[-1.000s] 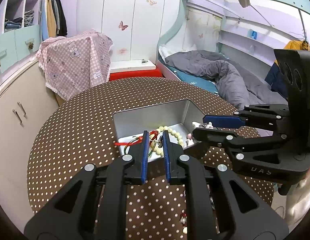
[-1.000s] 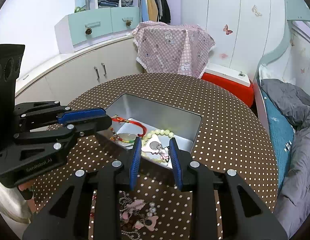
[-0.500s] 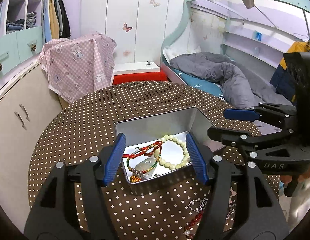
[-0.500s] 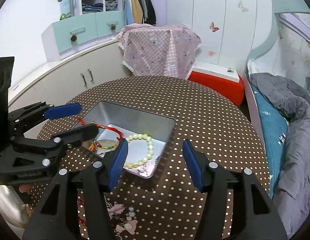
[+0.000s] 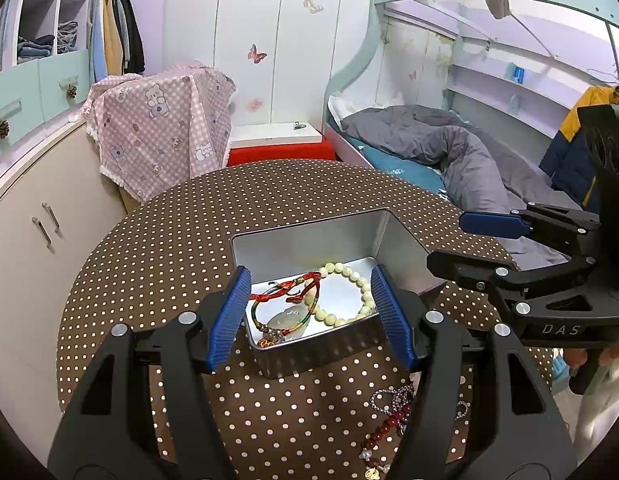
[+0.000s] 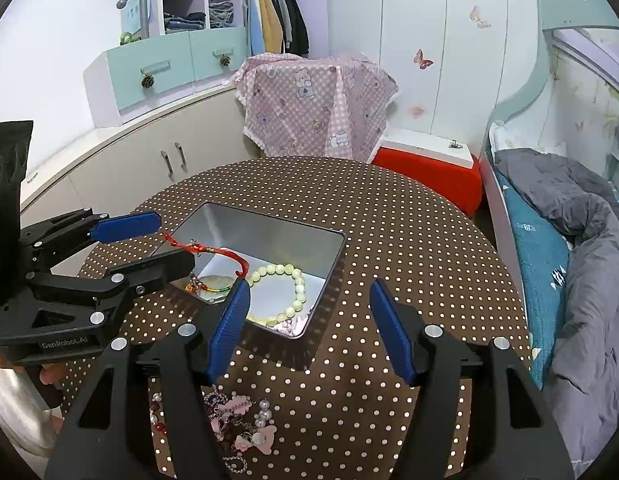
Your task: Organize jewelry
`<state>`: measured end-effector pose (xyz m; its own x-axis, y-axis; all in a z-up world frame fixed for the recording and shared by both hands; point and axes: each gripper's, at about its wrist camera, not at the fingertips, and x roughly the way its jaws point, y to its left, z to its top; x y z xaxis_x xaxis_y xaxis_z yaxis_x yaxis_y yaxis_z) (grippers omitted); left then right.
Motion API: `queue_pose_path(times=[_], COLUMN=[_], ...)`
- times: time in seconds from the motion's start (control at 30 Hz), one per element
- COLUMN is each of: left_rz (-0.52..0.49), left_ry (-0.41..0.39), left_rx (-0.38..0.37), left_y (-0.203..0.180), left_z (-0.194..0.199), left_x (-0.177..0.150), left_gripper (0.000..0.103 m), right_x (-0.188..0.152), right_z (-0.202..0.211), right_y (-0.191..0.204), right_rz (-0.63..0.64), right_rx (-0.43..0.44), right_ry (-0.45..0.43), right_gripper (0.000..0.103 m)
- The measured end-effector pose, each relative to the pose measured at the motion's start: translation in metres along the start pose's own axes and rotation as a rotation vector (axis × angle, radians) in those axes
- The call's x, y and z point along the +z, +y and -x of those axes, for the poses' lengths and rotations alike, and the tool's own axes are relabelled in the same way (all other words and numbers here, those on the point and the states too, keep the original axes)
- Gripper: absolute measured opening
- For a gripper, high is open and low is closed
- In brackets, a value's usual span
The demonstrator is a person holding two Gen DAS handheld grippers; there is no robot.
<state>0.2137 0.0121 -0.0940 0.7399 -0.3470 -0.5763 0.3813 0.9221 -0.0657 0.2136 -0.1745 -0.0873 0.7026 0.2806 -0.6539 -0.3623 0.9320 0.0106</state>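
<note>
A silver tin (image 5: pixel 309 240) (image 6: pixel 269 224) stands in the middle of the round dotted table. In it lie a pale green bead bracelet (image 5: pixel 349 280) (image 6: pixel 297 284), a red cord bracelet (image 5: pixel 293 284) (image 6: pixel 225 254) and a jade pendant on a coloured cord (image 5: pixel 285 316) (image 6: pixel 217 280). My left gripper (image 5: pixel 309 316) (image 6: pixel 149 246) hovers open just before the tin's near wall, holding nothing. My right gripper (image 6: pixel 311 328) (image 5: pixel 465 244) is at the tin's right corner, its jaws still opening and nothing between them.
More jewellery lies loose on the brown dotted cloth (image 5: pixel 169 248) near me: dark red beads (image 5: pixel 385 428), a silver chain (image 5: pixel 389 396) and a pink charm pile (image 6: pixel 237 420). Beyond the table are a cupboard (image 6: pixel 129 168), a pink checked cloth (image 5: pixel 161 128) and a bed (image 5: pixel 449 152).
Both grippers were nearly shut over the tin, the left on the red and coloured cords. Now both stand wide and have drawn back, and the cords lie in the tin.
</note>
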Motion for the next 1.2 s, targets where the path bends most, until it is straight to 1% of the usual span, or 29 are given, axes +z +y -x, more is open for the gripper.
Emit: queue_pose_path(times=[0.1, 0.2, 0.27, 0.3, 0.43, 0.5, 0.57, 0.67, 0.8, 0.9, 1.03, 1.1, 1.13, 1.17, 1.2], left_rz=[0.0, -0.002, -0.003, -0.003, 0.0, 0.001, 0.001, 0.003, -0.008, -0.019, -0.074, -0.11, -0.129, -0.144, -0.149], left_ry=[-0.002, -0.001, 0.002, 0.003, 0.015, 0.026, 0.04, 0.078, 0.142, 0.17, 0.205, 0.227, 0.231, 0.218, 0.222], left_rx=[0.004, 0.005, 0.006, 0.007, 0.008, 0.011, 0.014, 0.005, 0.014, 0.021, 0.046, 0.086, 0.092, 0.079, 0.057], left_y=[-0.001, -0.004, -0.005, -0.006, -0.006, -0.006, -0.006, -0.007, -0.008, -0.012, -0.02, -0.027, -0.029, -0.032, -0.035], left_z=[0.003, 0.007, 0.011, 0.012, 0.018, 0.02, 0.022, 0.023, 0.018, 0.016, 0.007, 0.001, 0.0, 0.002, 0.004], left_x=[-0.001, -0.004, -0.007, -0.008, -0.016, -0.02, -0.027, -0.041, -0.06, -0.069, -0.078, -0.084, -0.087, -0.088, -0.089], left_gripper=[0.062, 0.062, 0.063, 0.064, 0.068, 0.07, 0.071, 0.071, 0.071, 0.071, 0.071, 0.059, 0.053, 0.048, 0.032], right_x=[0.0, -0.003, -0.005, -0.006, -0.013, -0.018, -0.022, -0.03, -0.043, -0.053, -0.063, -0.067, -0.069, -0.071, -0.073], right_z=[0.004, 0.01, 0.013, 0.014, 0.021, 0.025, 0.026, 0.028, 0.03, 0.031, 0.031, 0.031, 0.031, 0.031, 0.031], right_y=[0.0, 0.0, 0.0, 0.0, -0.001, -0.002, -0.003, -0.006, -0.009, -0.008, -0.004, -0.003, -0.002, -0.002, -0.002], right_rz=[-0.003, -0.01, -0.016, -0.02, -0.044, -0.065, -0.09, -0.128, -0.156, -0.17, -0.189, -0.194, -0.195, -0.196, -0.198], right_rx=[-0.001, -0.007, -0.01, -0.012, -0.028, -0.039, -0.055, -0.077, -0.079, -0.075, -0.07, -0.063, -0.062, -0.063, -0.061], right_ry=[-0.006, -0.012, -0.015, -0.016, -0.019, -0.016, -0.008, 0.015, 0.039, 0.056, 0.072, 0.078, 0.082, 0.087, 0.09], right_gripper=[0.06, 0.065, 0.071, 0.072, 0.084, 0.087, 0.095, 0.095, 0.095, 0.095, 0.095, 0.095, 0.095, 0.095, 0.095])
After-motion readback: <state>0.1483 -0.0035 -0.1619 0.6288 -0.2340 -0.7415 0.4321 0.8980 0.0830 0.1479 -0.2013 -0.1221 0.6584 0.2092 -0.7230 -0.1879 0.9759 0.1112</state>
